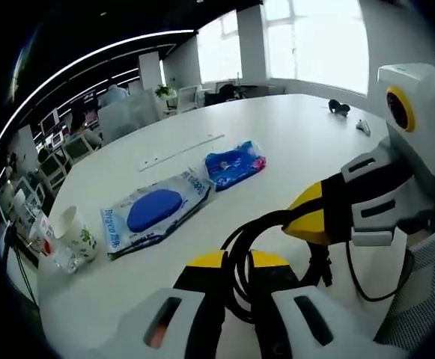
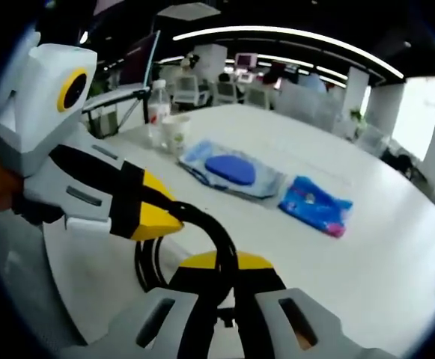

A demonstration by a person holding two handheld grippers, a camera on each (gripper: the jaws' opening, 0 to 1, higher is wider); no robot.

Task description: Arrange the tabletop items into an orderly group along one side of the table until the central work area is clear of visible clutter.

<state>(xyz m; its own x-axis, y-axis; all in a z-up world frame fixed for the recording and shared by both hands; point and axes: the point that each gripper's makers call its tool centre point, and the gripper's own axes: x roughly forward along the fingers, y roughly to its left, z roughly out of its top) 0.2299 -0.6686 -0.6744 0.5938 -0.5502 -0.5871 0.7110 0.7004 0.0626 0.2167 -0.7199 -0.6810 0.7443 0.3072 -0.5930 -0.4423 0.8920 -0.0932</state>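
Left gripper view: daylight floods in from the tall bright windows (image 1: 307, 37) at the far side, blown out to plain white. The broad white tabletop (image 1: 277, 127) takes an even, soft glow with faint shadows. Long curved white ceiling light strips (image 1: 90, 63) bow hard with the fisheye (straight lines bend towards the edges). The near yellow-tipped grey jaws are soft, out of focus.

Right gripper view: dimmer ceiling, one bright strip light (image 2: 292, 46) arcing overhead. The whole picture is slightly blurred; the far office desks (image 2: 239, 86) smear. Window glare at the right edge.
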